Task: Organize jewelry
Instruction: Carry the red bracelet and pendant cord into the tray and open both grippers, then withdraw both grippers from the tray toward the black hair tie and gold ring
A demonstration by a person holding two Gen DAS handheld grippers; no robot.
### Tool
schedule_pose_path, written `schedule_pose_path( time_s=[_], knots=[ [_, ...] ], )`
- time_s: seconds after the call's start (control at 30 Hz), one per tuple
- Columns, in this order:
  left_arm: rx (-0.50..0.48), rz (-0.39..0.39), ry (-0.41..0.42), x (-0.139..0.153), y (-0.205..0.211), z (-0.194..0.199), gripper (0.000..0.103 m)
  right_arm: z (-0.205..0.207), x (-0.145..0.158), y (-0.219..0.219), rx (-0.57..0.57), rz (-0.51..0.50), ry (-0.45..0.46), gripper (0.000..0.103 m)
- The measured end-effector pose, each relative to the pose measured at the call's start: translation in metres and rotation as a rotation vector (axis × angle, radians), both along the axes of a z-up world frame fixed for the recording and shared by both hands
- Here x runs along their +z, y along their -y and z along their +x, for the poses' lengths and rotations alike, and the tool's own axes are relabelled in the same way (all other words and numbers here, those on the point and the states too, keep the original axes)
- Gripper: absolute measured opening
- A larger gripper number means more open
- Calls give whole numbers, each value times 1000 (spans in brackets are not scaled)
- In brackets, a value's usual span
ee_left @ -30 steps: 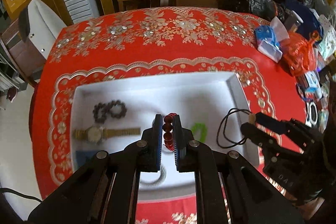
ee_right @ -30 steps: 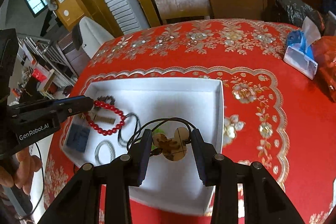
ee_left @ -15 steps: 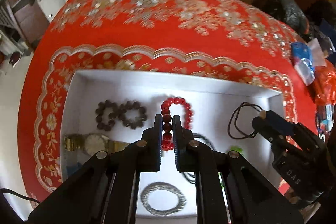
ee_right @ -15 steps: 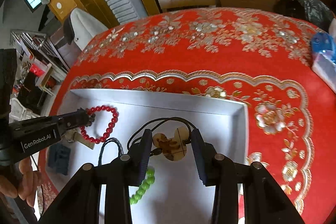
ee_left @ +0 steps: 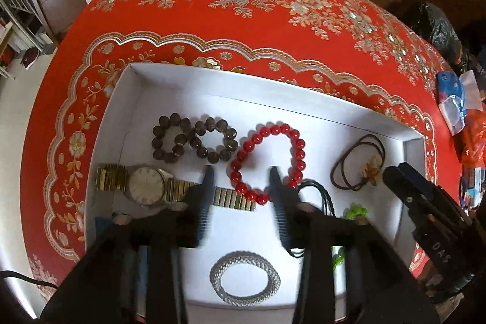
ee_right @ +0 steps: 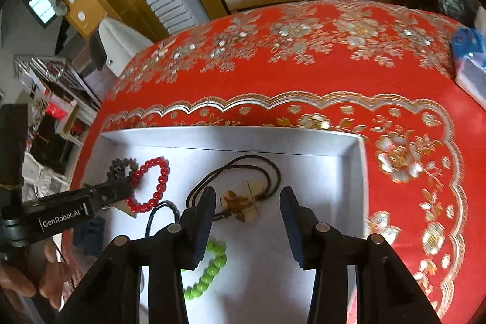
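Nearest us in the white tray [ee_left: 319,102] lie a silver ring bracelet [ee_left: 244,279], green beads [ee_right: 209,269], a gold watch [ee_left: 147,185] and dark beads [ee_left: 194,138]. Our left gripper [ee_left: 240,184] spreads wide around the red bead bracelet [ee_left: 268,158]; our right gripper [ee_right: 247,202] gapes over the pendant necklace [ee_right: 241,201], touching nothing

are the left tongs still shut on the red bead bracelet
No, open: the left tongs stand spread, and the red bead bracelet lies flat in the white tray.

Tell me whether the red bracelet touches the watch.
Touching. Left wrist view: the red bracelet's lowest beads overlap the watch's gold band end, no gap.
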State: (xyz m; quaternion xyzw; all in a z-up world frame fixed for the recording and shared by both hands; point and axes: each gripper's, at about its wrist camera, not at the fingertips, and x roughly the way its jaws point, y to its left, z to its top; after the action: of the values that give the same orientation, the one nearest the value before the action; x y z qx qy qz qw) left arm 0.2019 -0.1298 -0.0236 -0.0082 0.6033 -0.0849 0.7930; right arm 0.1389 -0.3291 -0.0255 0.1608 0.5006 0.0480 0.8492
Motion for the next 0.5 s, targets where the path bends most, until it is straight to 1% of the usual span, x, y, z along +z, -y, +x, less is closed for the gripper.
schedule_pose_path(
  time_s=[0.17, 0.43, 0.5],
  knots=[
    [-15, -3, 44, 15, -2, -16, 51, -27, 17, 5, -24, -5, 21, 45],
    [-37, 45, 140, 41, -10, -62, 51, -77, 35, -10, -28, -50, 28, 46],
    [-42, 36, 152, 45, -15, -75, 51, -89, 39, -15, -31, -46, 29, 46]
  ],
)
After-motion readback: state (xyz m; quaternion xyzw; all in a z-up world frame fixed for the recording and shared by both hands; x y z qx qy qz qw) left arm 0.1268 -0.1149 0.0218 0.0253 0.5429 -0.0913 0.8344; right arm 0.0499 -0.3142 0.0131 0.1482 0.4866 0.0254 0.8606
